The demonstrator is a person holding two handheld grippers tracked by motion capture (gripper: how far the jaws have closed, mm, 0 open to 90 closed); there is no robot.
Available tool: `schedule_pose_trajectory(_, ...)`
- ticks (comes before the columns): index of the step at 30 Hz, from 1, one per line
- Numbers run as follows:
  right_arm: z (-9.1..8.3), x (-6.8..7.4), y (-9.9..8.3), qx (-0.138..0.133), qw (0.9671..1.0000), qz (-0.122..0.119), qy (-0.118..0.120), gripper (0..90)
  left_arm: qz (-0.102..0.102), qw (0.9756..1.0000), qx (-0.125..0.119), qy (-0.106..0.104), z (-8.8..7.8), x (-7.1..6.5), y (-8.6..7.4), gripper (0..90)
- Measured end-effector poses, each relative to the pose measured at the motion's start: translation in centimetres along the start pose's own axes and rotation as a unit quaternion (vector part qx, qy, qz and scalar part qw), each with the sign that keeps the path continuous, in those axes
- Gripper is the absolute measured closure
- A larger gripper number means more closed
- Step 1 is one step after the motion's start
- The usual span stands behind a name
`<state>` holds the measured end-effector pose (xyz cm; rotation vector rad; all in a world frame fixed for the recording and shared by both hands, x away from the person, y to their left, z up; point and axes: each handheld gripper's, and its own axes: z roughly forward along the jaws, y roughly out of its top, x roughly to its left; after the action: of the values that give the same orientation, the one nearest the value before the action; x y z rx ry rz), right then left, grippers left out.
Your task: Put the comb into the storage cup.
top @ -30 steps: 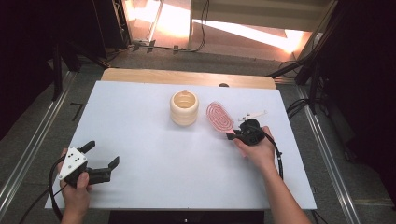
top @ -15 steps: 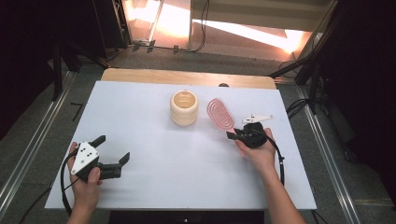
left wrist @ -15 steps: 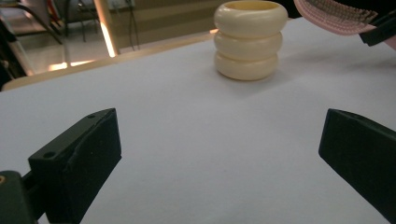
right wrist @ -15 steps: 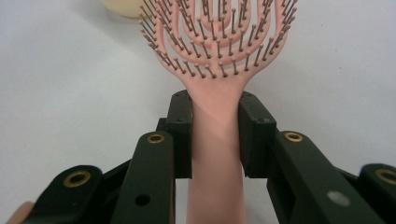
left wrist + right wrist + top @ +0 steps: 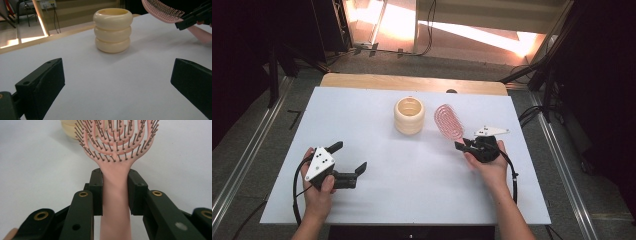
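Observation:
A cream ribbed cup [image 5: 409,115] stands upright on the white table [image 5: 412,185], also seen in the left gripper view [image 5: 113,30]. My right gripper [image 5: 464,146] is shut on the handle of a pink vented hairbrush [image 5: 448,121], whose head points toward the cup with its bristles up. In the right gripper view both pads clamp the handle [image 5: 115,195]. My left gripper [image 5: 348,158] hovers low at the front left, jaws wide open with nothing between them, facing the cup. The brush head [image 5: 162,11] shows at the top right of the left gripper view.
A wooden strip [image 5: 412,83] runs along the table's far edge. Metal rails [image 5: 242,165] flank the table. Cables trail from both grippers. Bright floor lies beyond the table.
My left gripper has moved right and a little forward over the table, turning toward the cup. The right gripper and brush have hardly shifted.

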<state>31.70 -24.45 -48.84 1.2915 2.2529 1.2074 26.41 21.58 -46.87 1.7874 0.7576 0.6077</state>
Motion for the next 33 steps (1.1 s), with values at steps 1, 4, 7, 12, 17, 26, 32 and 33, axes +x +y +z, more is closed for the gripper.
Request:
schedule_pose_trajectory(1,0.0,0.1,-0.1,-0.001,1.0000,0.001,0.002,67.8,0.000,1.0000,0.000,-0.004,0.2,0.0,0.2,0.0)
schedule_pose_trajectory(4,0.0,0.4,-0.3,-0.004,1.0000,-0.001,0.001,67.8,0.003,0.9999,-0.002,-0.010,0.9,-0.3,0.6,0.0)
schedule_pose_trajectory(7,0.0,0.7,-0.4,-0.008,1.0000,-0.003,0.003,67.8,0.007,0.9999,-0.006,-0.015,1.5,-0.6,1.1,0.0)
schedule_pose_trajectory(12,-0.1,0.9,-0.6,-0.019,0.9998,-0.004,0.004,67.8,0.007,0.9996,-0.009,-0.025,2.3,-0.9,1.7,0.0)
schedule_pose_trajectory(17,-0.3,1.3,-0.6,-0.033,0.9994,-0.010,0.007,67.8,0.011,0.9994,-0.009,-0.032,3.2,-1.2,2.2,0.0)
schedule_pose_trajectory(26,-0.3,1.7,-0.5,-0.048,0.9986,-0.011,0.020,67.8,0.017,0.9988,-0.012,-0.045,4.8,-2.0,3.3,0.0)
schedule_pose_trajectory(32,-0.3,2.1,-0.4,-0.058,0.9978,-0.018,0.025,67.8,0.021,0.9980,-0.016,-0.058,5.8,-2.7,4.0,0.0)
schedule_pose_trajectory(33,-0.4,2.2,-0.4,-0.059,0.9978,-0.019,0.024,67.8,0.021,0.9978,-0.016,-0.061,6.0,-2.8,4.1,0.0)
